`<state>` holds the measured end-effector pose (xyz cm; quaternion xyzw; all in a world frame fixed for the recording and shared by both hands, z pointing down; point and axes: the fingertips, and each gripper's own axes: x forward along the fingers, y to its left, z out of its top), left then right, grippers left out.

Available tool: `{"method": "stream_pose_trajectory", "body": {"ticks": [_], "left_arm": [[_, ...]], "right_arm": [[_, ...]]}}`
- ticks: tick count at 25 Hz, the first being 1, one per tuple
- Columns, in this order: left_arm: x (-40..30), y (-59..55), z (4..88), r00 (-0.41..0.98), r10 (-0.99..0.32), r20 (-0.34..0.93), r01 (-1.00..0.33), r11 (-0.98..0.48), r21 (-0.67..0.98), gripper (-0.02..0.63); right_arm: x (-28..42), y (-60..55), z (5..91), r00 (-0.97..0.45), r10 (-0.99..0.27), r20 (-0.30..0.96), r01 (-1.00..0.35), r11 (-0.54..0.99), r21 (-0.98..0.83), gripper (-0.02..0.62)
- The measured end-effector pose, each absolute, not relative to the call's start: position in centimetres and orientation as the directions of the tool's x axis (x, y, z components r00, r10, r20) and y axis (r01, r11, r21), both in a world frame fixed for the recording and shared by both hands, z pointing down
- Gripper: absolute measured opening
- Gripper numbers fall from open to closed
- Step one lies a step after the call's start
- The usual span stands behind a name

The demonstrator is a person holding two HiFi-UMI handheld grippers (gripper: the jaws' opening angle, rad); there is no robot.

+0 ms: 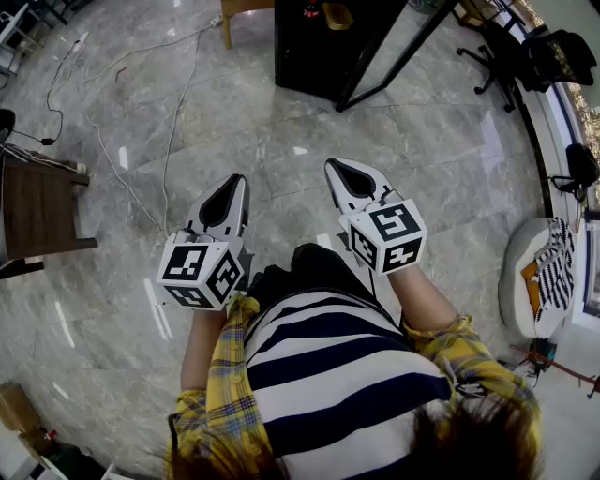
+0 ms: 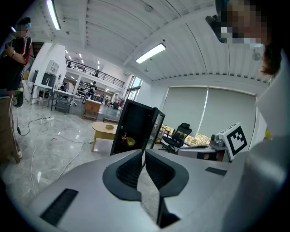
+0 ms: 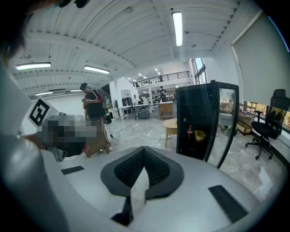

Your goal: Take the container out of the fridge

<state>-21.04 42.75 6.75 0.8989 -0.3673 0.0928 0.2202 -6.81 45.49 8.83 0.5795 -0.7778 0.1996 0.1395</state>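
Observation:
A black fridge (image 1: 314,52) stands across the floor with its glass door (image 1: 398,52) swung open. A yellow container (image 1: 337,16) sits on a shelf inside, next to a red-capped bottle (image 1: 310,9). The right gripper view shows the same container (image 3: 200,135) and bottle (image 3: 190,132), and the left gripper view shows the container (image 2: 130,141). My left gripper (image 1: 236,180) and right gripper (image 1: 334,166) are held side by side in front of my body, far from the fridge. Both are shut with nothing between the jaws.
Cables (image 1: 112,141) trail over the marble floor at left. A dark wooden piece of furniture (image 1: 37,211) is at the left edge. A low wooden table (image 3: 171,126) stands left of the fridge and an office chair (image 1: 497,52) to its right. A person (image 3: 93,113) stands further off.

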Motion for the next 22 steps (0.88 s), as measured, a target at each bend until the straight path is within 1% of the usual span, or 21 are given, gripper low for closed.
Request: {"method": "stream_pose_trajectory", "body": {"ticks": [4,10,17,22], "left_arm": [[-19.6,41.8,7.1,0.708,-0.622,0.335,-0.706,-0.634,0.316,0.034],[-17.9,40.5,7.7,0.694,-0.631,0.347,-0.719,-0.627,0.299,0.034],[-16.2,39.7,7.9,0.703,-0.627,0.336,-0.711,-0.604,0.360,0.034],[-15.9,39.4,8.2,0.697,-0.628,0.347,-0.717,-0.605,0.346,0.034]], "right_arm": [[-5.4,44.6,9.2,-0.291,-0.848,0.443,-0.957,0.256,-0.138,0.028],[-4.1,43.4,10.2,-0.336,-0.829,0.448,-0.942,0.300,-0.150,0.028],[-2.8,42.1,11.0,-0.368,-0.810,0.456,-0.930,0.329,-0.165,0.028],[-2.3,42.0,11.3,-0.375,-0.802,0.466,-0.927,0.328,-0.183,0.028]]}}
